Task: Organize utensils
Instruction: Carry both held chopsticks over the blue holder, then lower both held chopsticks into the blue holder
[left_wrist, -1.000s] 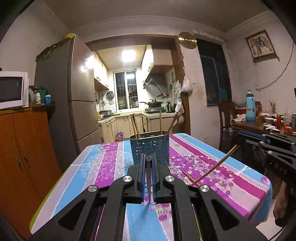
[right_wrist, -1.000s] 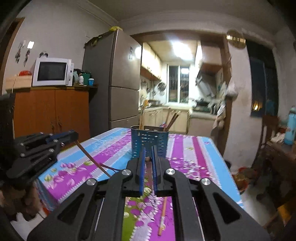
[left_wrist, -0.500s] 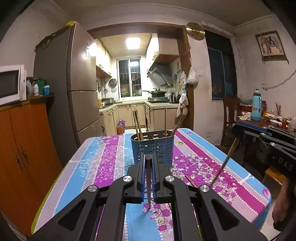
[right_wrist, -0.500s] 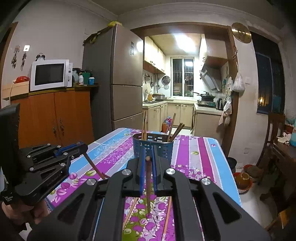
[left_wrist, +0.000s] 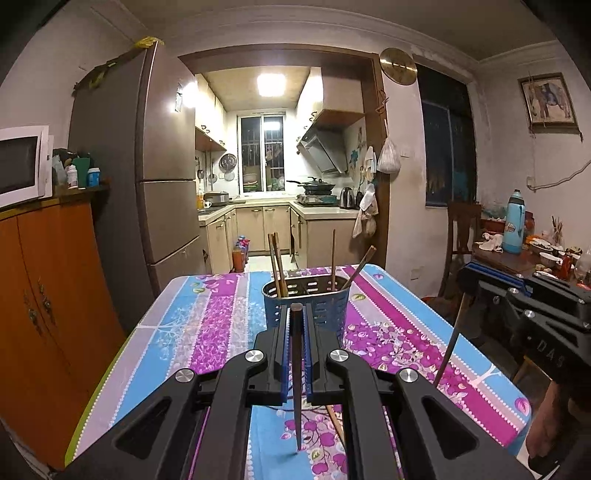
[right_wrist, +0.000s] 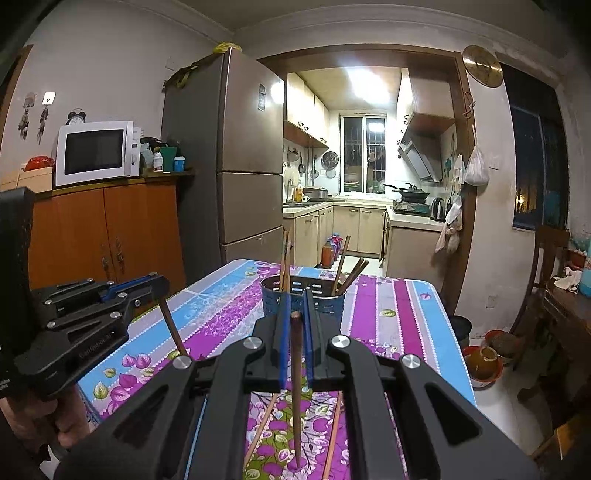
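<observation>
Left gripper (left_wrist: 295, 317) pinching chopstick (left_wrist: 296, 384), right gripper (right_wrist: 295, 314) likewise (stick (right_wrist: 295, 384)); both shafts near-vertical, tips down, holder (left_wrist: 306, 306) straight ahead, nearer left.

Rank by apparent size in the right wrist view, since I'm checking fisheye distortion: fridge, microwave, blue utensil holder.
1. fridge
2. microwave
3. blue utensil holder
The holder stands nearer the camera, yet looks smallest.
</observation>
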